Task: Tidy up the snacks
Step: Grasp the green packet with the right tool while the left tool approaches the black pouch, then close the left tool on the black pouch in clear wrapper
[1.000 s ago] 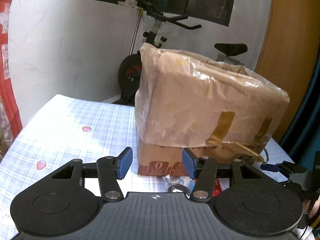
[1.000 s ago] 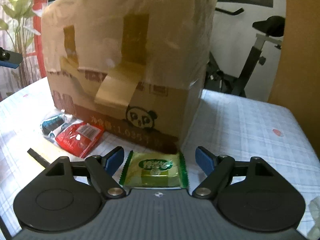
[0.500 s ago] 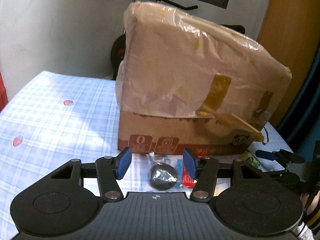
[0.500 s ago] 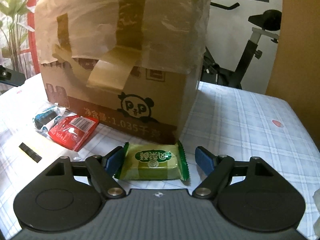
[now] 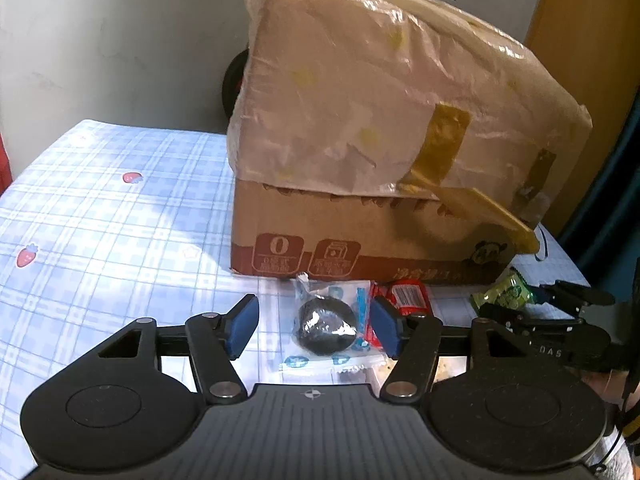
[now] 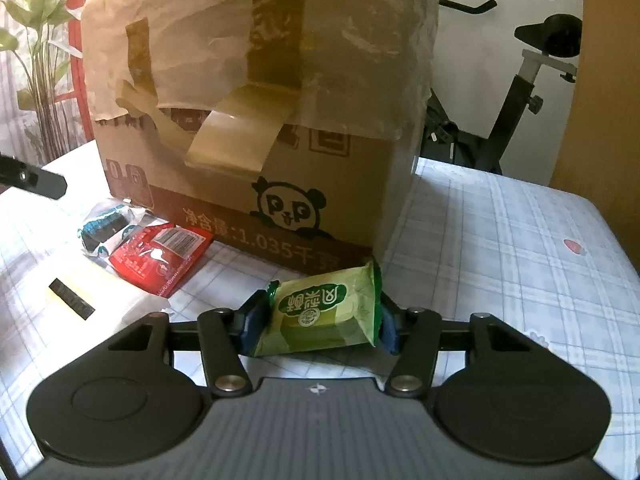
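Note:
A clear packet with a dark round snack (image 5: 326,326) lies on the checked tablecloth between the blue pads of my open left gripper (image 5: 314,326); it also shows in the right wrist view (image 6: 105,226). A red snack packet (image 5: 406,298) (image 6: 160,254) lies just right of it. My right gripper (image 6: 320,320) is shut on a green snack packet (image 6: 324,314), tilted and lifted a little off the cloth; it also shows in the left wrist view (image 5: 506,292). All lie in front of a large cardboard box (image 5: 380,184) (image 6: 276,120) covered in plastic.
A thin black strip (image 6: 72,300) lies on the cloth at the left in the right wrist view. An exercise bike (image 6: 516,104) stands behind the table. A plant (image 6: 36,60) stands at the far left. The blue checked tablecloth (image 5: 100,216) stretches left of the box.
My right gripper has closed on the green packet and tipped it up. My left gripper has come down and forward, so the dark snack packet now lies between its pads.

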